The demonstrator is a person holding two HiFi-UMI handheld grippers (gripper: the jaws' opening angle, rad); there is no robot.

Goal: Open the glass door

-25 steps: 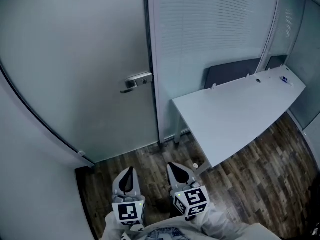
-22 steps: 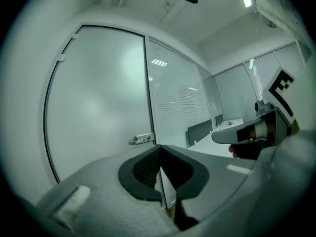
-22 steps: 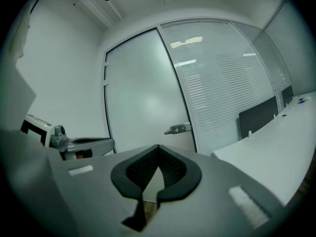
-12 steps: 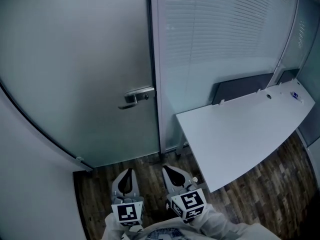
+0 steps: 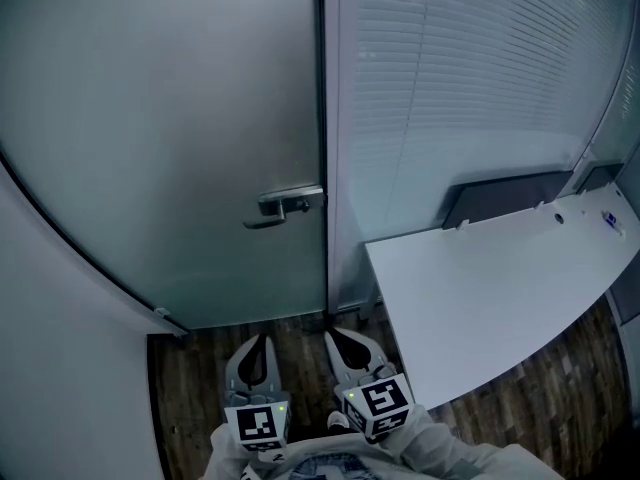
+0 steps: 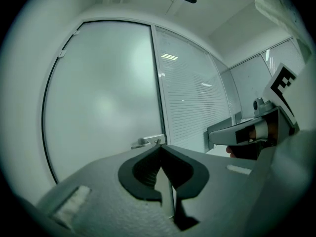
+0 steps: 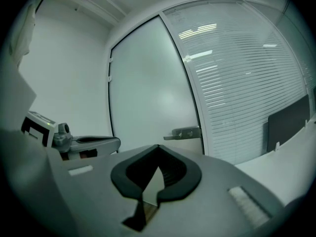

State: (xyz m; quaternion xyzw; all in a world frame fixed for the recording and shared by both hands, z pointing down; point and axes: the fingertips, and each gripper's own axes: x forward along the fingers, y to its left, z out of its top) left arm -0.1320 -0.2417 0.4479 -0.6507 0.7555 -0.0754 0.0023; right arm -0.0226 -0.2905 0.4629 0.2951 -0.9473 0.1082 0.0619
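Frosted glass door point(image 5: 170, 138): shut, flush in its dark frame, on the left of the wall ahead. Silver metal lever handle point(image 5: 285, 206) is at the door's right edge, about mid-height, with the lever level and pointing left. Nothing is touching it.

Grey left gripper point(image 5: 262, 340): low, close to the person's body, over the dark wood-plank floor point(image 5: 190, 388). It points at the door, well apart from the handle. Jaw tips meet, nothing between them.

Grey right gripper point(image 5: 336, 334): just beside the left one, aimed the same way. Jaws together, empty.

Right of the door frame is a glass partition with white horizontal blinds point(image 5: 470, 88). A white curved desk top point(image 5: 500, 288) runs along the partition's foot, its near-left corner just right of the right gripper. A dark grey flat panel point(image 5: 510, 196) stands along the desk's far edge.
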